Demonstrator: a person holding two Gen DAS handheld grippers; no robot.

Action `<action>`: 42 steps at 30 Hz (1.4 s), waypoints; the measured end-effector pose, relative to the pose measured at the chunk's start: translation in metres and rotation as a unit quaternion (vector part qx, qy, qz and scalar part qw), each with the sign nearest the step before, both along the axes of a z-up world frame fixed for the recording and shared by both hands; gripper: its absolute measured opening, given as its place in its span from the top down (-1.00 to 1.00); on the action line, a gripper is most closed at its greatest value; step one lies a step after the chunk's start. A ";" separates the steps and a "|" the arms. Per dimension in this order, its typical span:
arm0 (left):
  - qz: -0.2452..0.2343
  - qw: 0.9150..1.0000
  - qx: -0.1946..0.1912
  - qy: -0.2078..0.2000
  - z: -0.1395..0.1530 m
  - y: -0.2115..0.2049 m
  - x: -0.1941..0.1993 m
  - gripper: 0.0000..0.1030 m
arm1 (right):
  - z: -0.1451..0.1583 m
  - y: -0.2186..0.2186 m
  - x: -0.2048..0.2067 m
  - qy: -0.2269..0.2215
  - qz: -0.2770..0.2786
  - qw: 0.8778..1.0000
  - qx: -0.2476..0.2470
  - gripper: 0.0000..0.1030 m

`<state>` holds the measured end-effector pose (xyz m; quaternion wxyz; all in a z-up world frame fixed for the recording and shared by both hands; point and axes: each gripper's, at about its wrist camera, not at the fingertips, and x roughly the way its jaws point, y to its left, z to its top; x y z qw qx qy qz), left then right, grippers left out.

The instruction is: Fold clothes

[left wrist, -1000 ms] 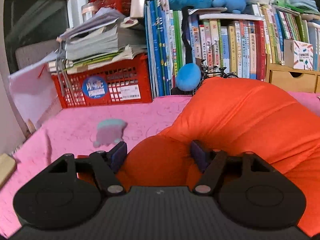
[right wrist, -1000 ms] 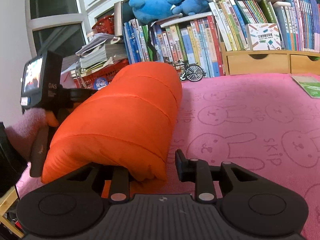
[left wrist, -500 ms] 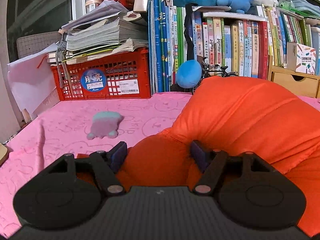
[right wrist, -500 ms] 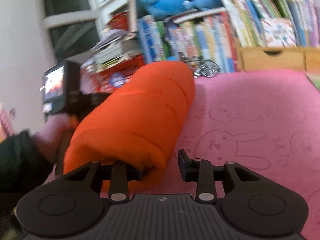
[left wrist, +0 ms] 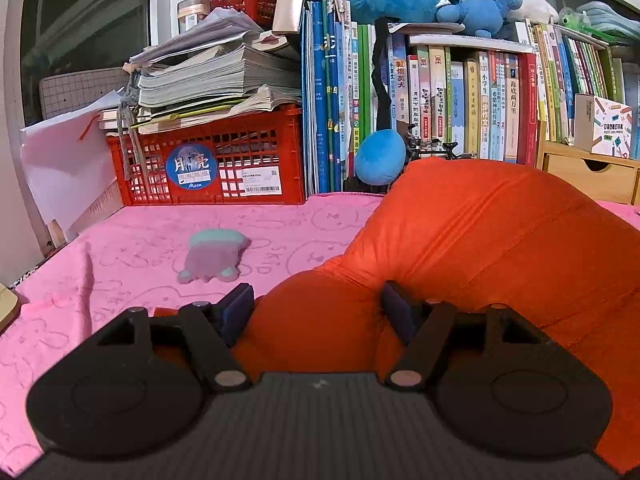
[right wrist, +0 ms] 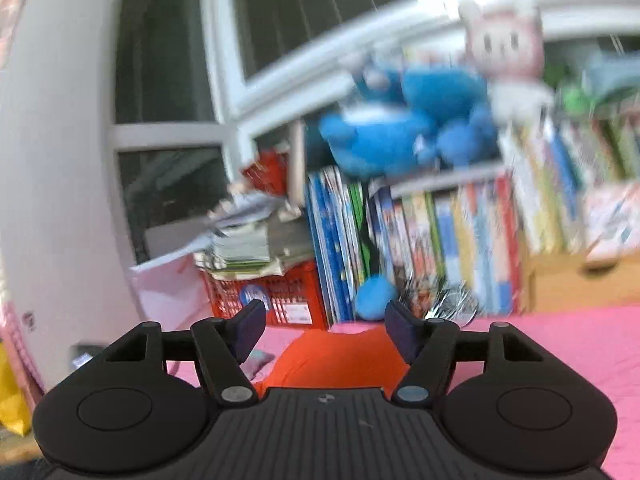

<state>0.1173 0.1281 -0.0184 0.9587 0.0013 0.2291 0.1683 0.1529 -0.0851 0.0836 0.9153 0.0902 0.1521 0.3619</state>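
A puffy orange jacket (left wrist: 480, 240) lies folded in a thick roll on the pink bunny-print cloth (left wrist: 120, 248). My left gripper (left wrist: 316, 312) has its fingers spread wide with a bulge of the jacket's near end between them; the pads touch the fabric without pinching it flat. My right gripper (right wrist: 326, 336) is open and empty, lifted above the table. In the blurred right wrist view the jacket (right wrist: 340, 356) shows low down, beyond the fingers.
A small teal and purple plush (left wrist: 216, 256) lies on the cloth to the left of the jacket. A red crate (left wrist: 208, 168) with stacked papers, a row of books (left wrist: 440, 100) with blue plush toys on top and wooden drawers (left wrist: 588, 176) line the back.
My right gripper has come off the jacket's end, risen and tilted upward, with its view now blurred. My left gripper has stayed at the jacket and shifted slightly.
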 end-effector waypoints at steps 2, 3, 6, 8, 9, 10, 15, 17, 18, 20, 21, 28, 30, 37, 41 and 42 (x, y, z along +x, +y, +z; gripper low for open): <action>-0.001 1.000 -0.003 -0.002 0.000 0.001 0.000 -0.38 | -0.012 0.025 0.023 0.022 -0.004 0.999 -0.041 -0.28; -0.002 1.000 -0.006 -0.003 0.000 0.001 -0.001 -0.38 | -0.018 0.036 0.027 0.019 -0.007 0.997 -0.071 -0.28; -0.005 1.000 -0.019 -0.006 -0.001 0.005 -0.001 -0.38 | -0.039 0.061 0.031 -0.002 -0.019 0.985 -0.169 -0.35; -0.005 1.000 -0.022 -0.004 -0.001 0.006 0.000 -0.38 | -0.050 0.065 0.035 -0.002 -0.017 0.980 -0.198 -0.42; -0.005 1.000 -0.021 -0.003 -0.001 0.006 0.000 -0.38 | -0.055 0.065 0.036 -0.001 -0.015 0.978 -0.210 -0.44; -0.006 1.000 -0.020 -0.001 -0.001 0.005 0.000 -0.38 | -0.060 0.066 0.038 -0.001 -0.012 0.975 -0.222 -0.44; -0.009 1.000 -0.023 0.009 -0.002 0.005 0.003 -0.37 | -0.075 0.065 0.042 0.020 0.003 0.968 -0.249 -0.52; -0.010 1.000 -0.025 0.012 -0.003 0.006 0.004 -0.37 | -0.077 0.067 0.046 0.029 0.007 0.966 -0.256 -0.57; -0.010 1.000 -0.026 0.014 -0.004 0.006 0.005 -0.37 | -0.078 0.067 0.048 0.033 0.009 0.965 -0.260 -0.57; -0.008 0.999 -0.029 0.017 -0.005 0.006 0.006 -0.37 | -0.080 0.067 0.049 0.036 0.011 0.965 -0.259 -0.58; -0.004 0.999 -0.032 0.020 -0.006 0.007 0.008 -0.37 | -0.081 0.066 0.049 0.038 0.010 0.966 -0.257 -0.58; 0.011 0.999 -0.043 0.028 -0.008 0.007 0.014 -0.38 | -0.080 0.066 0.058 0.053 0.000 0.970 -0.238 -0.66; 0.008 0.998 -0.052 0.024 -0.008 0.009 0.012 -0.39 | -0.075 0.059 0.050 0.037 -0.003 0.975 -0.221 -0.62; 0.006 0.997 -0.077 0.010 -0.007 0.017 0.009 -0.40 | -0.040 -0.004 -0.045 -0.066 0.027 0.978 -0.195 -0.53; 0.005 0.994 -0.108 -0.011 -0.005 0.025 0.004 -0.41 | -0.044 -0.039 -0.125 -0.127 0.065 0.961 -0.235 -0.53; 0.005 0.994 -0.112 -0.015 -0.004 0.026 0.002 -0.41 | -0.048 -0.045 -0.143 -0.137 0.075 0.957 -0.246 -0.54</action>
